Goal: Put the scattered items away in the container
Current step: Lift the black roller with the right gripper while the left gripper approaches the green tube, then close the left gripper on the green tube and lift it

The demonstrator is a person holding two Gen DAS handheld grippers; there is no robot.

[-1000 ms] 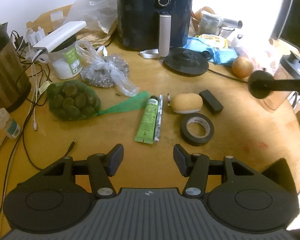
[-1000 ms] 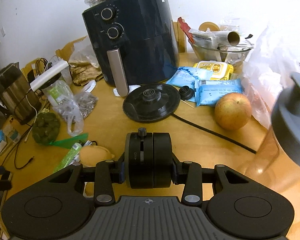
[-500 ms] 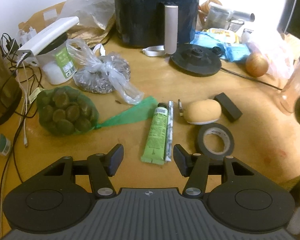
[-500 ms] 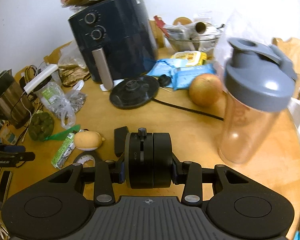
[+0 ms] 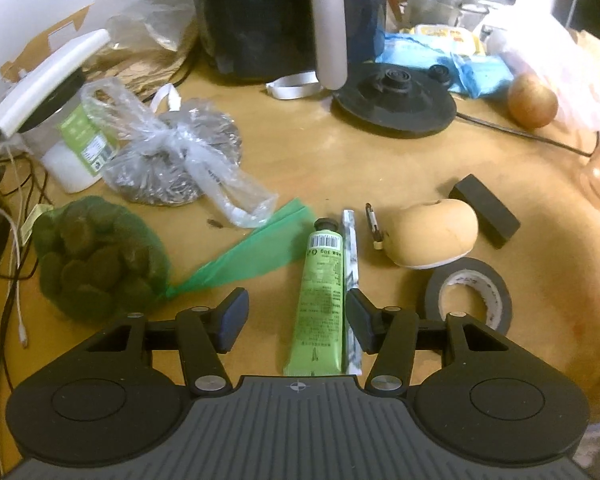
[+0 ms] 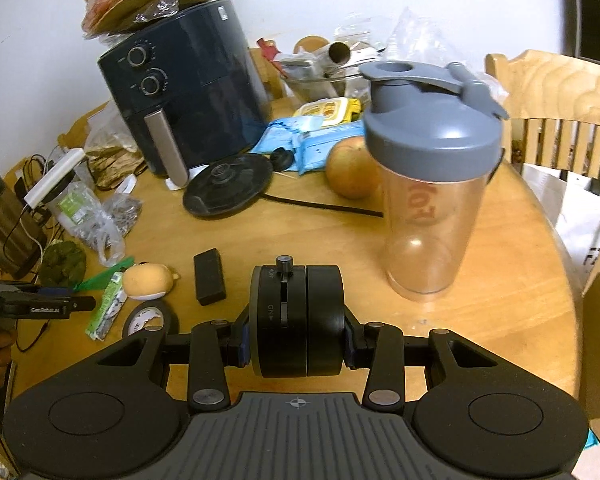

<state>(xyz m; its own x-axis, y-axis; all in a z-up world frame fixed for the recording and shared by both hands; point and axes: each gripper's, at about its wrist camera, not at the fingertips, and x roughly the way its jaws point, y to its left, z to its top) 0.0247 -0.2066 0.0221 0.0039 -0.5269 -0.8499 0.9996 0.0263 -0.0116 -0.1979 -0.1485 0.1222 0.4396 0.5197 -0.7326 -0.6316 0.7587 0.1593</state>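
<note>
Cluttered round wooden table [image 6: 500, 312], white wall, left claw [image 5: 296, 316] released, right claw [image 6: 296, 344] grasping black disc [image 6: 296, 320]

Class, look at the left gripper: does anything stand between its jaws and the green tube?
Nothing visible does. The left gripper is open, and the green tube already lies between its jaws, with a thin white stick alongside.

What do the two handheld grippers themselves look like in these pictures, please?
Both the left gripper and the right gripper are matte black, with a grey ribbed plate bearing a small crosshair mark, two round black discs, silver pivot pins, angular linkages and dark blue finger pads. No cables or sleeves show.
</note>
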